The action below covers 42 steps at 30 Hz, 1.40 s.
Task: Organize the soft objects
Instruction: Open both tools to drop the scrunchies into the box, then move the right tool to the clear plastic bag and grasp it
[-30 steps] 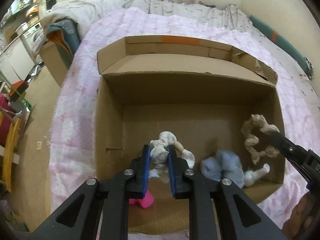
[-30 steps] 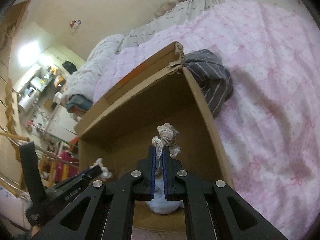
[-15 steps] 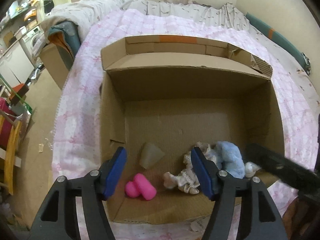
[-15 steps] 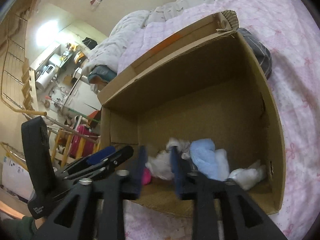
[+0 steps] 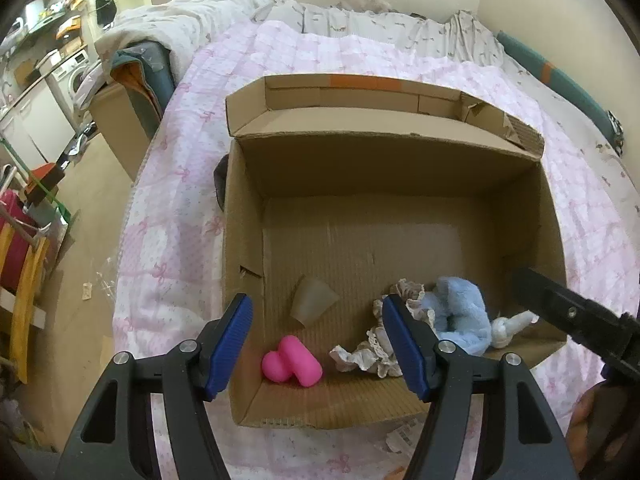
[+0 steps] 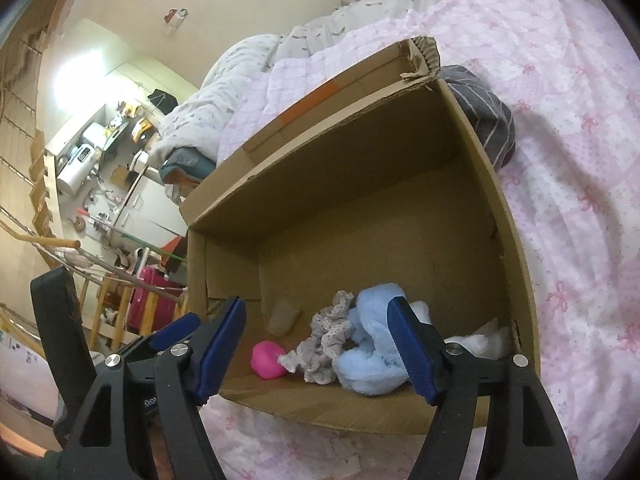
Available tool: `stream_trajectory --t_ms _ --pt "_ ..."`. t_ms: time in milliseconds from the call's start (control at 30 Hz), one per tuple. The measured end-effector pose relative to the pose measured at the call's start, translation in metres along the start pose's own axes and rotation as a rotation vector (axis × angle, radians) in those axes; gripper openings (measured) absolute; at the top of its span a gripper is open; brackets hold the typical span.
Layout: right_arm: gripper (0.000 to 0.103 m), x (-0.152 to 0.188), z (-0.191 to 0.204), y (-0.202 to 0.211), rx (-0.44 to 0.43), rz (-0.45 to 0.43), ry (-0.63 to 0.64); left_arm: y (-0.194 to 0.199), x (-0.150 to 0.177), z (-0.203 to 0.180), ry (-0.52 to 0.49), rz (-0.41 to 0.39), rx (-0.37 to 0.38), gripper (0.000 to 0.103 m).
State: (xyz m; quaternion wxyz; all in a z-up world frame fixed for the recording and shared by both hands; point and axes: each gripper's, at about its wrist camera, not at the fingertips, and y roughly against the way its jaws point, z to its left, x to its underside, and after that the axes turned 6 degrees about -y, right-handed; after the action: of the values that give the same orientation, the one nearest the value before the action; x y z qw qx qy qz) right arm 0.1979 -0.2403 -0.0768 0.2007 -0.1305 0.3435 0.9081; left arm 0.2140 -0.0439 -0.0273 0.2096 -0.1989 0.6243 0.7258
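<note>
Now both tongs hang empty over the cardboard box [image 5: 240, 216].
Left gripper [image 5: 318, 344] wide; right gripper [image 6: 316, 346] opening, nothing gripped; lace scrunchie [image 5: 372, 350] lower centre.

The only lettering stands on the body of the left gripper [image 6: 176, 334], low in the right wrist view: white characters that seem to begin "Ro", the remainder hidden behind the right gripper [image 6: 316, 338]. Nothing else is legible.
</note>
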Motion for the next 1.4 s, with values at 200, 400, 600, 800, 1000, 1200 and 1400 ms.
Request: stream_trajectory --t_ms 200,400,600,800,1000,1200,1400 --pt "0.078 0.007 -0.002 0.006 0.033 -0.002 0.002 0.017 0.006 0.003 -0.001 -0.034 -0.036 0.064" --pt "0.078 0.018 0.000 0.022 0.061 -0.026 0.013 0.036 0.020 0.010 0.010 -0.053 -0.034 0.064" --pt "0.078 0.033 -0.002 0.037 0.040 -0.019 -0.015 0.055 0.048 0.017 0.080 -0.002 -0.040 0.065" --pt "0.078 0.050 -0.007 0.050 0.078 0.003 -0.037 0.061 0.072 0.008 0.064 0.022 -0.033 0.065" --pt "0.078 0.072 -0.004 0.063 0.188 0.005 0.000 0.054 0.091 0.007 0.097 0.108 -0.029 0.065" --pt "0.078 0.086 -0.012 0.069 0.264 0.005 -0.011 0.044 0.105 -0.003 0.109 0.158 -0.018 0.065" --pt "0.078 0.083 -0.017 0.063 0.289 0.006 -0.020 0.038 0.110 -0.011 0.124 0.184 -0.010 0.065"
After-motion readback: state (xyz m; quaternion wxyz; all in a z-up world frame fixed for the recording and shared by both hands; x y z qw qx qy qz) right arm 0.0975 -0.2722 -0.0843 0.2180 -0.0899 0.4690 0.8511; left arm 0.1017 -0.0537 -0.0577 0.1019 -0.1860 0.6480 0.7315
